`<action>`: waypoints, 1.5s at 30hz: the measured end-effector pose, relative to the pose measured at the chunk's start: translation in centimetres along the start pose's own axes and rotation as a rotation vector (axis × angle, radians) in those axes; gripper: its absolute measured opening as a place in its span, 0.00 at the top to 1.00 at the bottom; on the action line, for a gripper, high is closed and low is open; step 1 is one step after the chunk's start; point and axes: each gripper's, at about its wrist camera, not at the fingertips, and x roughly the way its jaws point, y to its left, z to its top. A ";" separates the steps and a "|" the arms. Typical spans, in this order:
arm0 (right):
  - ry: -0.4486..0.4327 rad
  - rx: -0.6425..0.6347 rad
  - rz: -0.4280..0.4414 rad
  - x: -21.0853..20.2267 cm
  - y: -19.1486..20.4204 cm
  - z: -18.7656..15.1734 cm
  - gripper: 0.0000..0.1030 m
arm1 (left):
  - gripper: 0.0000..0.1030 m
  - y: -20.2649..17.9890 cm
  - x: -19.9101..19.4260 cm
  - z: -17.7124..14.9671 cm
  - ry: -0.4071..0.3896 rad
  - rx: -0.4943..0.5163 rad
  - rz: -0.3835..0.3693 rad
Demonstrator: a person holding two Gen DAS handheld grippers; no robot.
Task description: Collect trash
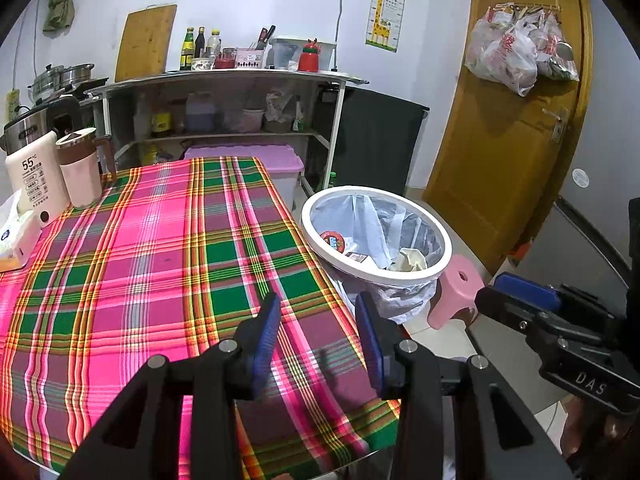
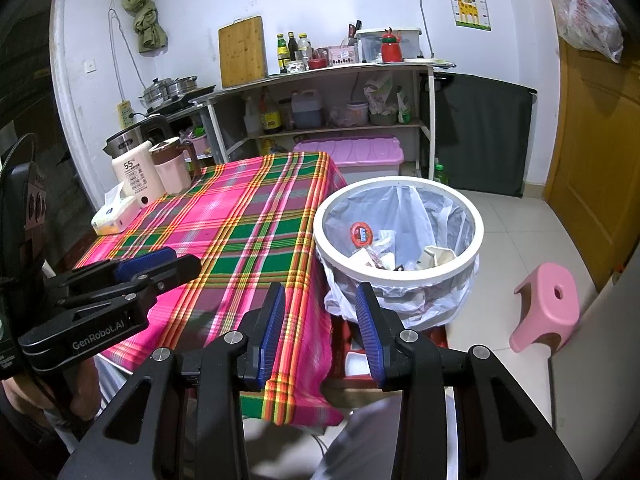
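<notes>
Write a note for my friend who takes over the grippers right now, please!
Left hand-held gripper: open, empty, over the table's near end.
Right hand-held gripper: open, empty, between the table corner and the bin.
Bin: beside the table, bag-lined, with wrappers and paper already inside.
Done: no loose trash shows on the cloth.
Left: check around for more trash; none is visible here.

The counter (image 2: 248, 232) carries a kettle (image 2: 136, 178), a jug (image 2: 172, 170) and a tissue box (image 2: 114, 216) at its far left. The bin (image 2: 400, 276) stands just right of it, trash (image 2: 400, 248) inside; a stool (image 2: 548, 304) sits further right. Shelves (image 2: 320, 128) stand behind.
</notes>
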 end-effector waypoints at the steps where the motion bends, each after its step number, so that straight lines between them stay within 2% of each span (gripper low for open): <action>1: 0.001 0.000 -0.001 0.1 0.0 0.0 0.63 | 0.61 0.0 0.0 0.0 0.000 0.000 0.001; 45: 0.009 -0.003 -0.001 -0.6 0.4 -0.7 0.63 | 0.61 0.5 -0.4 -0.2 0.002 0.004 0.032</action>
